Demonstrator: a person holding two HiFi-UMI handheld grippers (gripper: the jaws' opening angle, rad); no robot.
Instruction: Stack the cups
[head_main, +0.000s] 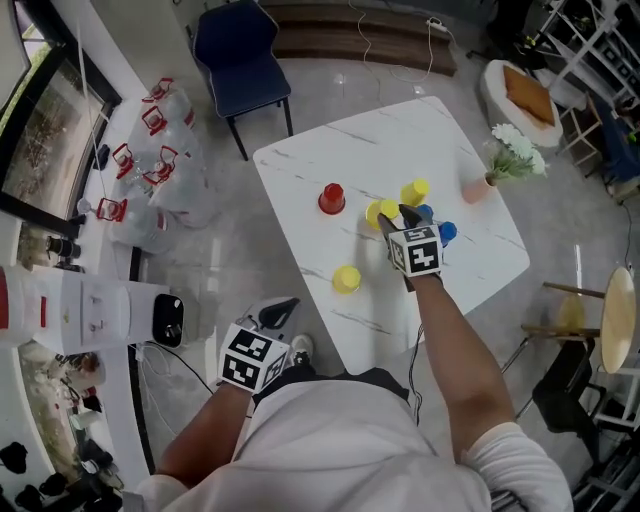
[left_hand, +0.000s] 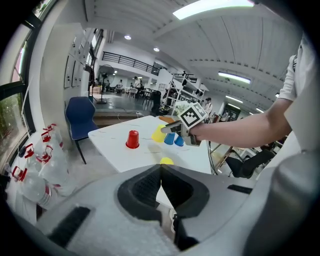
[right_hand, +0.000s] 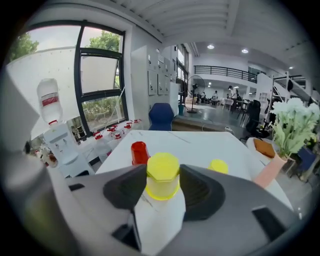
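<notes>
On the white table (head_main: 300, 165) stand upside-down cups: a red cup (head_main: 331, 198), a yellow cup (head_main: 346, 279) near the front edge, another yellow cup (head_main: 414, 191) farther back, and two blue cups (head_main: 446, 232). My right gripper (head_main: 390, 215) is shut on a third yellow cup (right_hand: 162, 176), and both pads touch its sides. Whether this cup rests on the table I cannot tell. The red cup (right_hand: 139, 151) shows just behind it to the left. My left gripper (left_hand: 160, 180) is shut and empty, held low off the table's front left corner (head_main: 275, 318).
A pink vase (head_main: 478, 188) with white flowers stands at the table's right edge. Behind the table is a blue chair (head_main: 240, 55). Several water bottles (head_main: 150, 150) lie on the floor to the left. A wooden stool (head_main: 600, 320) stands at the right.
</notes>
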